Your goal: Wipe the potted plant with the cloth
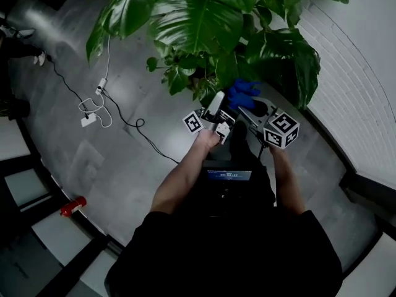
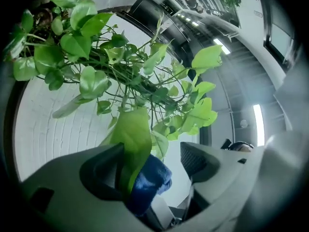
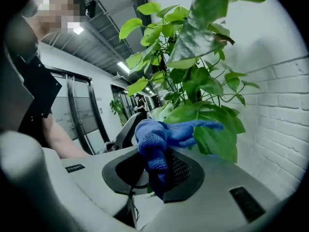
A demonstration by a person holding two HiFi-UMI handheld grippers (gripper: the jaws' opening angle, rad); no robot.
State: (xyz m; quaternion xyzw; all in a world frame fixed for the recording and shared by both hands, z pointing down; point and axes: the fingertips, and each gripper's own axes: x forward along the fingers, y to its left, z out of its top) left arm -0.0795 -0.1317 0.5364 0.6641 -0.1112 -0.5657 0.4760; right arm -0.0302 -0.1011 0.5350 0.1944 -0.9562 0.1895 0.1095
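Pinched blue cloth in closed right gripper, against potted plant foliage at 1 o'clock. Held left gripper open, leaf between jaws, cloth at leaf's 5 o'clock.

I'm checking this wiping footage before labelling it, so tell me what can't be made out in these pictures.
1. Pot: head view, the leaves cover it.
2. Red object on the floor: head view, too small to identify.
3. Whether the cloth touches the leaf: left gripper view, the leaf overlaps the cloth.
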